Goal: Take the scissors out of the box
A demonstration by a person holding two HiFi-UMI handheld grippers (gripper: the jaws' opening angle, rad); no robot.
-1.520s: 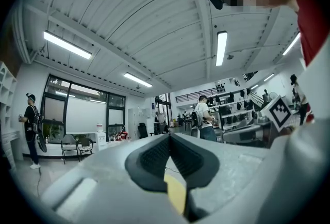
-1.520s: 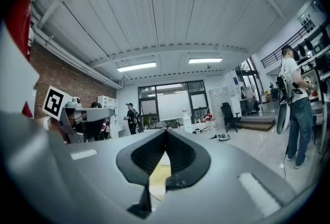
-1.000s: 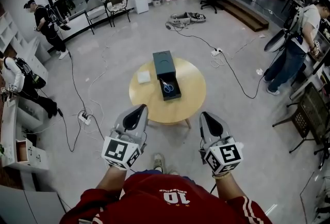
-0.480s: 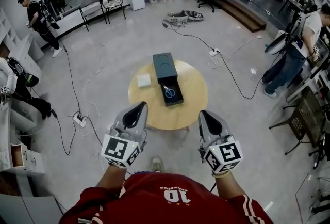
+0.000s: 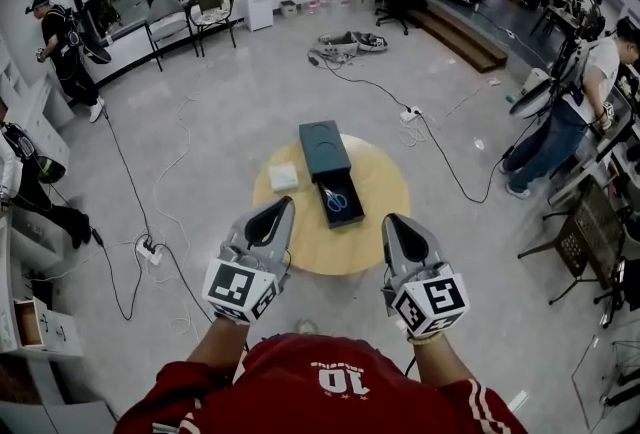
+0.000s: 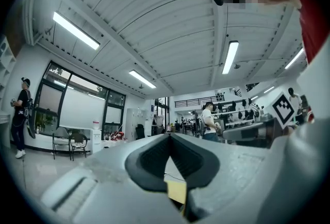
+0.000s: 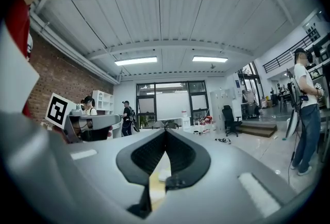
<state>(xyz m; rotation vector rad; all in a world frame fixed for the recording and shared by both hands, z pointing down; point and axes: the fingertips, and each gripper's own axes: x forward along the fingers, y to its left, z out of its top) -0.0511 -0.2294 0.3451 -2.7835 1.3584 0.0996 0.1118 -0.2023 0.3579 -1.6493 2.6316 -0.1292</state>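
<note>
Round wooden surface, carrying:
- Dark box, its tray standing open on the side nearer the person.
- Scissors, blue-handled, lying inside that open tray.
- Small white box, just left of the dark one.

Left claw: pressed together, empty, held level over the surface's near edge.
Right claw: likewise pressed together, empty and level, well apart from the scissors.

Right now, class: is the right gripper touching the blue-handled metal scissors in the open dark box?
Apart. The head view shows the right gripper short of the blue-handled metal scissors, with a bare stretch of the round wooden table between them.
</note>
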